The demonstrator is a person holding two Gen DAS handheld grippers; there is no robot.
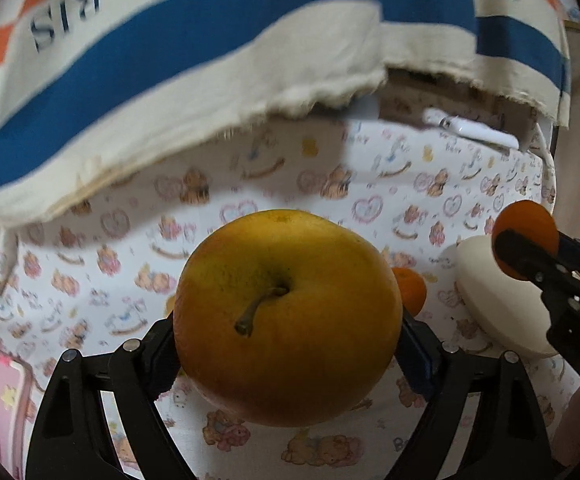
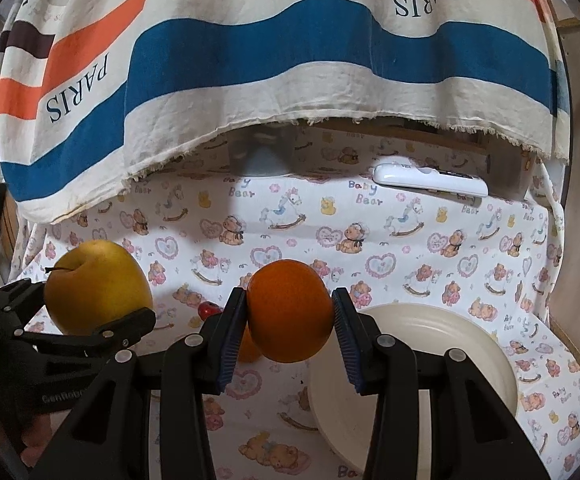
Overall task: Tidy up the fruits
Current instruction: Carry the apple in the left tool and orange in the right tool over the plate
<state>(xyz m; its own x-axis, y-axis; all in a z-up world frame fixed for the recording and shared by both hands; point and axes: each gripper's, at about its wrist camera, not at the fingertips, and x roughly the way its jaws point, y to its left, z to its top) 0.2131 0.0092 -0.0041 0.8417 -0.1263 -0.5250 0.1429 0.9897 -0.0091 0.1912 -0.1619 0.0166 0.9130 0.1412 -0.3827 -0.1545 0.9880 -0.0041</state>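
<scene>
A big yellow pear-like fruit [image 1: 286, 316] with a short stem fills my left gripper [image 1: 288, 332], whose pads press on both its sides; it hangs above the table. From the right wrist view this same fruit [image 2: 94, 288] and left gripper [image 2: 86, 308] sit at the left. My right gripper [image 2: 290, 320] is shut on an orange [image 2: 290, 308], held just left of a cream plate [image 2: 429, 340]. In the left wrist view that orange [image 1: 525, 220] and right gripper [image 1: 525, 256] hover over the plate [image 1: 497, 312]. Another orange [image 1: 411, 288] lies on the cloth, partly hidden.
A bear-print cloth [image 2: 329, 240] covers the table. A striped "PARIS" cloth [image 2: 290, 60] hangs low over the back. A white remote [image 2: 429, 180] lies at the back right. A small red item [image 2: 208, 310] sits near the loose orange. A wooden panel [image 2: 577, 280] bounds the right side.
</scene>
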